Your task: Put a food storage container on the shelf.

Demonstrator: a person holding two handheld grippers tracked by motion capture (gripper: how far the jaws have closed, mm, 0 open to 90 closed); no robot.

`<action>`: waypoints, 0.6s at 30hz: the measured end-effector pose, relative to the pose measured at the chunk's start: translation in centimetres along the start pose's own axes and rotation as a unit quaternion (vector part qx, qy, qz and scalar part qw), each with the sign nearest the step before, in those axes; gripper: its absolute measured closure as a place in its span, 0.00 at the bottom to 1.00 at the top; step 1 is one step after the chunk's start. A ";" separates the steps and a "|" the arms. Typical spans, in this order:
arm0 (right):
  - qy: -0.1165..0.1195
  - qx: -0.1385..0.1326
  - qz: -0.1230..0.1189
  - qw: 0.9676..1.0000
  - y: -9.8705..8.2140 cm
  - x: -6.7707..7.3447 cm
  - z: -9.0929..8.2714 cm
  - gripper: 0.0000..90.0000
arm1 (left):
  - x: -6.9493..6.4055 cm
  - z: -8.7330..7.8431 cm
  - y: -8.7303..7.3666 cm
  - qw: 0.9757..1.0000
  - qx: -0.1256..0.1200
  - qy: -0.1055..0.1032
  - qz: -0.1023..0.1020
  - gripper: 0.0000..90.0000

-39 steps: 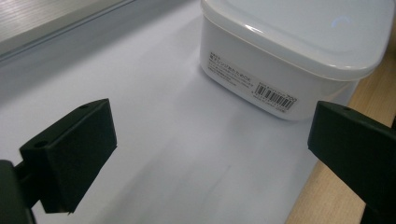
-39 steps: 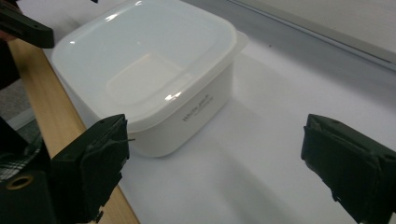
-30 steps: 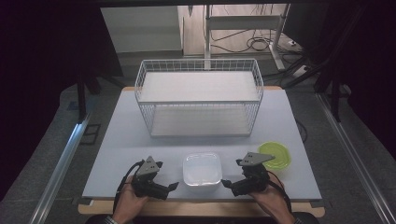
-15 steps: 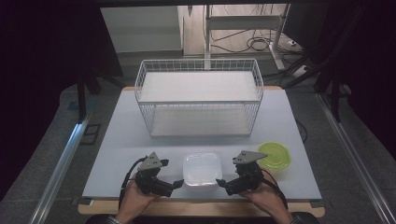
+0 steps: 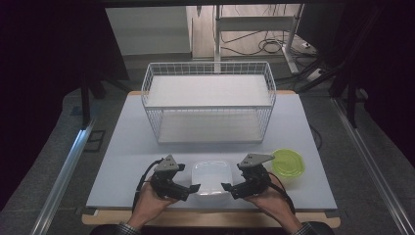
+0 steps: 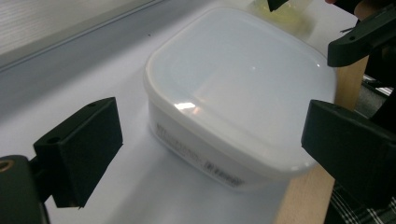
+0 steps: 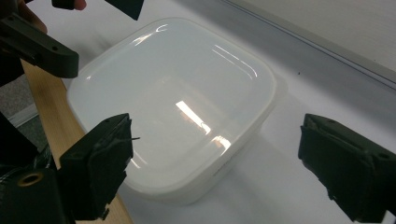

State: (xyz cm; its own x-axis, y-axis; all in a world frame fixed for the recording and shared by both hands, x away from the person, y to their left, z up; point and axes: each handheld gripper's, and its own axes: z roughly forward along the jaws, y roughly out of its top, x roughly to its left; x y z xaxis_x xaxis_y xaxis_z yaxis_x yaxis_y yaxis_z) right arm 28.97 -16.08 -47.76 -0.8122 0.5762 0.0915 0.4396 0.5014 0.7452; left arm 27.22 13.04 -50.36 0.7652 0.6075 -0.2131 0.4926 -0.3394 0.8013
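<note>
A white lidded plastic container (image 5: 211,177) sits near the table's front edge. My left gripper (image 5: 195,188) is at its left side and my right gripper (image 5: 226,187) at its right, both pointing inward at it. In the left gripper view the container (image 6: 233,88) lies between the wide jaws of the left gripper (image 6: 210,149), with neither pad touching it. In the right gripper view the right gripper (image 7: 224,163) straddles a corner of the container (image 7: 173,98). Its jaws have just been closing a little, and the far pad stands off the wall. Both are open.
A white wire basket (image 5: 208,100) stands at the middle back of the table. A yellow-green round dish (image 5: 288,163) lies right of the container, just behind the right hand. The wooden front edge (image 5: 210,218) runs under both hands.
Both hands have moved inward, the left one rightward and the right one leftward, so the jaws now flank the container closely. The container has not moved.
</note>
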 end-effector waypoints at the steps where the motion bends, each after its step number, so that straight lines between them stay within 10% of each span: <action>1: 0.002 0.001 0.003 1.000 0.1 -0.1 0.1 0.14 | 0.0 0.2 0.1 1.000 0.001 -0.001 -0.001 0.06; 8: 0.013 0.015 0.019 1.000 0.3 -0.6 1.4 0.18 | 0.2 1.0 -0.1 1.000 0.016 -0.010 -0.013 0.07; 14: 0.052 0.026 0.061 0.996 0.1 -1.0 1.7 0.21 | 0.4 1.4 -0.3 0.997 0.024 -0.065 -0.038 0.12; 18: 0.059 0.033 0.073 0.995 0.1 -0.7 1.6 0.25 | -0.2 1.1 -0.3 0.997 0.032 -0.056 -0.034 0.15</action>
State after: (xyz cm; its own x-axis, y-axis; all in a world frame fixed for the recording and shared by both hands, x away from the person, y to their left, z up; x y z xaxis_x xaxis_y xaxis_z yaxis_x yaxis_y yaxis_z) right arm 30.16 -15.37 -48.80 -0.7751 0.5684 0.2758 0.5777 0.4610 0.6736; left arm 27.38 12.27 -51.12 0.7687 0.5483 -0.3293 0.5678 -0.3479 0.7461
